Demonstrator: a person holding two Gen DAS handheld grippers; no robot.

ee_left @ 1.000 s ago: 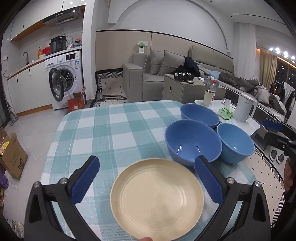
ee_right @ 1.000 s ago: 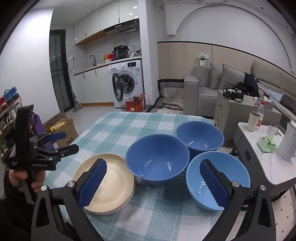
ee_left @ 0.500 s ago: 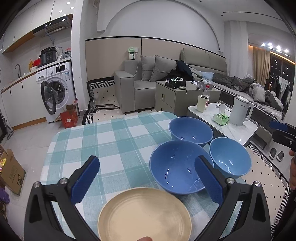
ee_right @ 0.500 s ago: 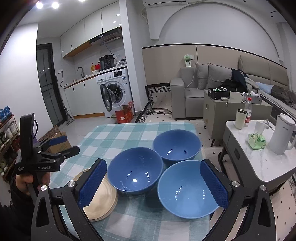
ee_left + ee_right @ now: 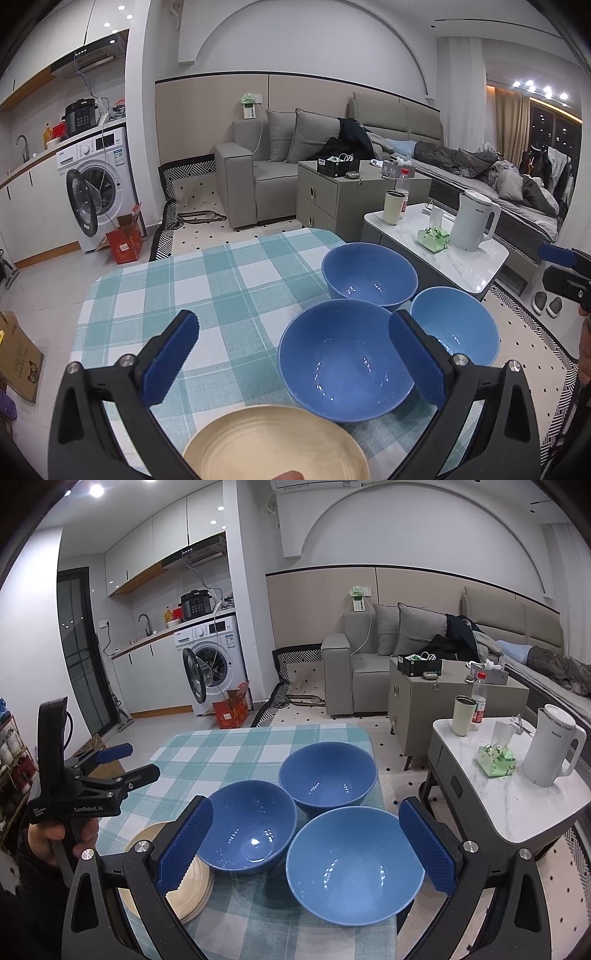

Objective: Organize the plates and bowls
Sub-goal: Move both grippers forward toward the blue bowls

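Both claws are spread wide with nothing in them. The left claw hangs over the cream plates at bottom center, the right claw over three blue bowls clustered mid-frame on the checked desk.

Left claw agape; right claw agape.

The right tool hides most of the cream plates.

Home (sofa, washing machine).
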